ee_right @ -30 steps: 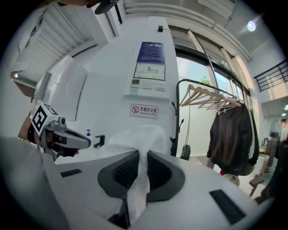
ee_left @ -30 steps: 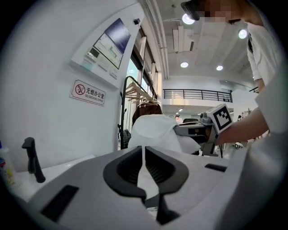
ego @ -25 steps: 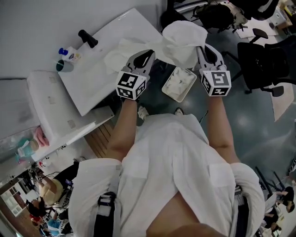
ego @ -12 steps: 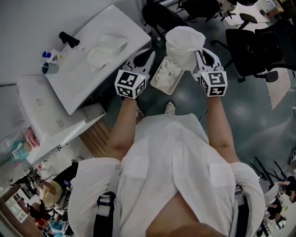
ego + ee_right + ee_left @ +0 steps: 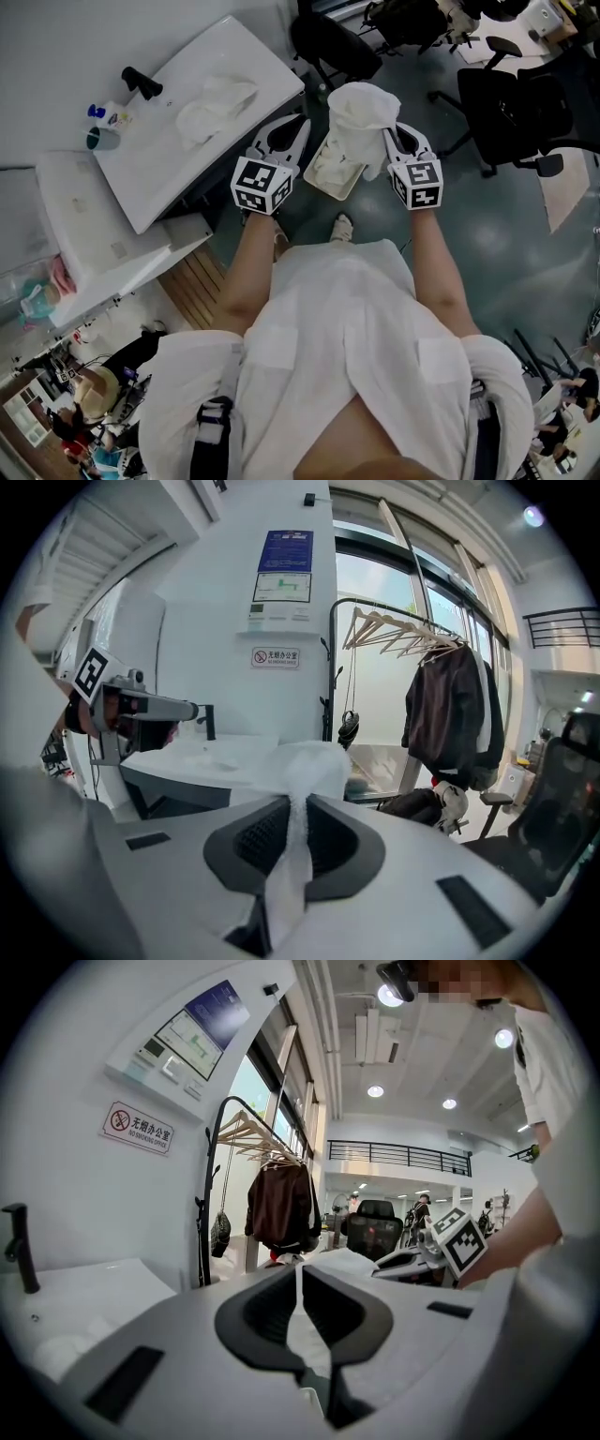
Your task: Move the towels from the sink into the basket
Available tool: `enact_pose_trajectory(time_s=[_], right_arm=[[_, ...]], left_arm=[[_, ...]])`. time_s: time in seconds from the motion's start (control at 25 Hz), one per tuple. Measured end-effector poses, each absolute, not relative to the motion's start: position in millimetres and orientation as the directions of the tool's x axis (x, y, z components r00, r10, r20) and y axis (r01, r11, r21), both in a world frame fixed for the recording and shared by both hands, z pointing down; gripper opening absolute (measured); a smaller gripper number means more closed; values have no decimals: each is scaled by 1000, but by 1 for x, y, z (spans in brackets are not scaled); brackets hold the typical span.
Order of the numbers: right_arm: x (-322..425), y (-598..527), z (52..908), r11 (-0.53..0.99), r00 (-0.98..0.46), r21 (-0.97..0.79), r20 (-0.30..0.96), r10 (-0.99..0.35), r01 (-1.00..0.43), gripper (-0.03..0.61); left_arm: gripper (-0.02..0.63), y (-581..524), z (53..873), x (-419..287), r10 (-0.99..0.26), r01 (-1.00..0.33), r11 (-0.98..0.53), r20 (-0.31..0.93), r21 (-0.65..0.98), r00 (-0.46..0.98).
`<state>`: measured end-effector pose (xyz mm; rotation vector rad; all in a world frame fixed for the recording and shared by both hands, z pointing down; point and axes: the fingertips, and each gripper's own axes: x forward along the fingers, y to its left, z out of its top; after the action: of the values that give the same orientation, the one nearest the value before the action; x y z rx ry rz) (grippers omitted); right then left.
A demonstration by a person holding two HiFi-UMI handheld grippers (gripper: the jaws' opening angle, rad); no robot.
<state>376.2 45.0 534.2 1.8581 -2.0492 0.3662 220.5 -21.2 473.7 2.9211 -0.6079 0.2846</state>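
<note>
Right tongs (image 5: 386, 133) tips are buried under the towel (image 5: 361, 105) in the head view. Their own view settles it: the tongs (image 5: 298, 803) are clenched on a twisted strip of the white cloth (image 5: 305, 761), which bulges in a soft lump past the ribbed black pads. The towel is top centre of the head frame, bunched and crumpled, hanging over the far end of the basket (image 5: 323, 187) and covering that rim; can't tell whether the cloth touches it. The basket is a shallow white rectangular tray on the dark floor, with white crumpled fabric inside; can't separate the pieces. Left tongs (image 5: 298, 127) sit just left of the basket. In their own view (image 5: 300, 1269) the pads meet with only a hairline slit, so they are closed with nothing pinched. A second towel (image 5: 214, 105) lies in the sink (image 5: 159, 178) at upper left; white on glossy white, so its edges are hard to trace. A black faucet (image 5: 141, 82) stands at the sink's far corner, and shows cut by the lens edge at far left of the left gripper view (image 5: 19, 1246). The person's shirt fills the lower half of the head frame.
</note>
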Motion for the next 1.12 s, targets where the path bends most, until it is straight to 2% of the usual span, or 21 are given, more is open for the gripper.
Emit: enact_pose_trajectory(time_s=[0.76, 1.12], right_arm=[[341, 12, 578, 146, -162, -71, 489, -857, -987, 57], [341, 10, 591, 164, -160, -41, 546, -823, -986, 78]], left_arm=[[28, -44, 476, 197, -418, -447, -889, 220, 102, 881], [28, -50, 475, 198, -413, -441, -892, 216, 102, 885]])
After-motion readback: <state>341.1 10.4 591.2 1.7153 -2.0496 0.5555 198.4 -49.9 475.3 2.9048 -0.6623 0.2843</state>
